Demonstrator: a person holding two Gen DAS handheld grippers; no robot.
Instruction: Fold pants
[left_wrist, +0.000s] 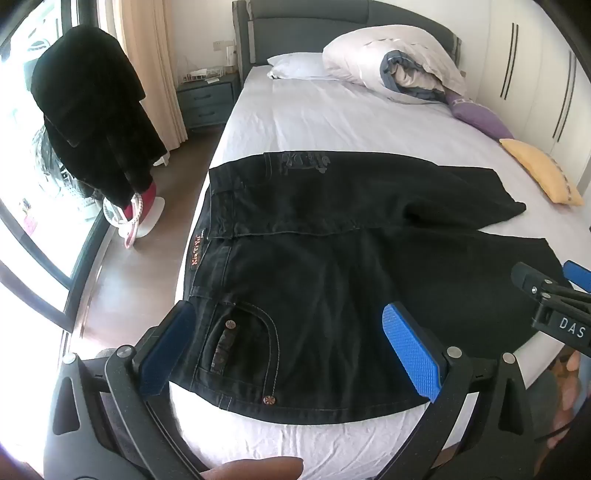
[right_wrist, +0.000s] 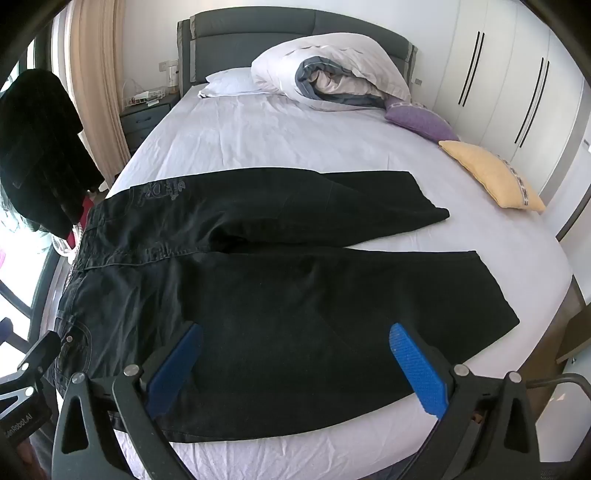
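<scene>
Black denim, left wrist view: your pants (left_wrist: 332, 266) lie flat across the bed (left_wrist: 332, 118), unfolded, long axis running left to right, waistband at the left edge of the mattress, both legs pointing right and splayed apart.
Near pocket: the riveted front pocket (left_wrist: 240, 339) sits just ahead of you, between your fingers.
Left gripper (left_wrist: 295, 350): your jaws are spread wide, blue pads facing each other, nothing between them but air above the cloth; whether the tips touch the denim I cannot tell.
Right gripper, seen from here: it enters at the right edge (left_wrist: 554, 291), over the near leg.
Room: a black garment (left_wrist: 88, 118) hangs by the window at left; bundled duvet (left_wrist: 399, 62) at the grey headboard; purple cushion (left_wrist: 480, 114) and yellow cushion (left_wrist: 539, 170) along the right side.

Right wrist view, pants (right_wrist: 277, 266): same lie, waist left, hems right, far leg angled away from the near one.
Right gripper (right_wrist: 295, 362): your jaws stand wide apart over the near leg's thigh, gripping nothing.
Surface: wrinkled white sheet (right_wrist: 277, 136); white wardrobe doors (right_wrist: 498, 74) to the right.
</scene>
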